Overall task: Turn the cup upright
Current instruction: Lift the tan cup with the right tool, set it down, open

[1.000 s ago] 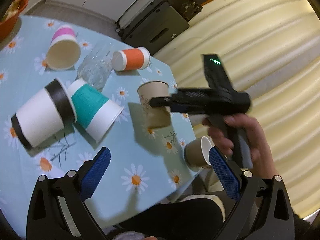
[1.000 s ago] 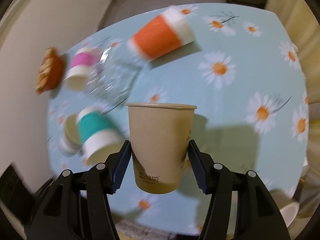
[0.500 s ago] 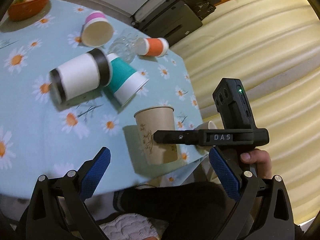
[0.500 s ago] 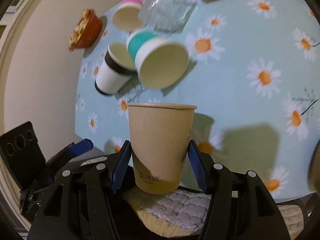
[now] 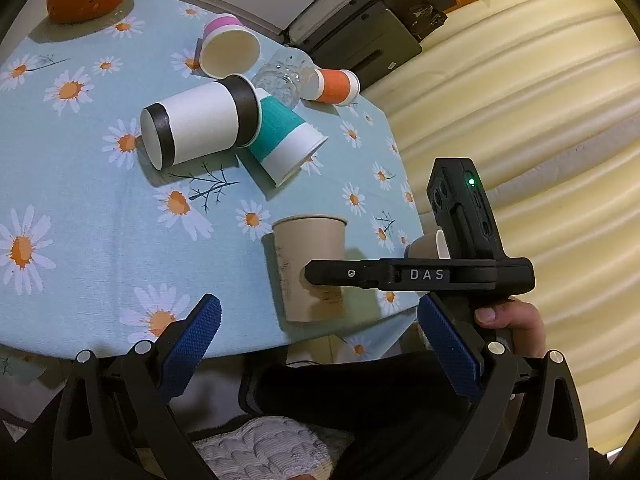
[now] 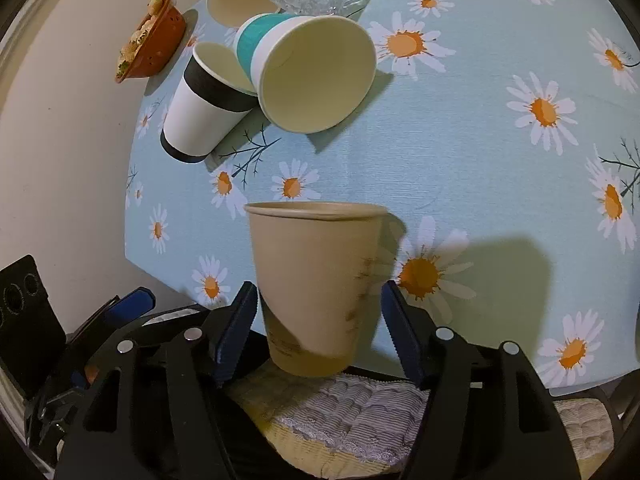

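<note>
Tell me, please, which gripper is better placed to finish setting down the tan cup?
Right: the right gripper straddles the upright tan cup near the table edge, fingers slightly apart. The left gripper hangs open off the table.

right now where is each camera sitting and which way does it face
Left wrist: on the left hand-held gripper, above the table edge, facing the daisy-print tablecloth; the person's right hand shows.
Right wrist: on the right hand-held gripper, low, facing the upright tan paper cup between its open fingers.
Shared: that cup, the tablecloth.
</note>
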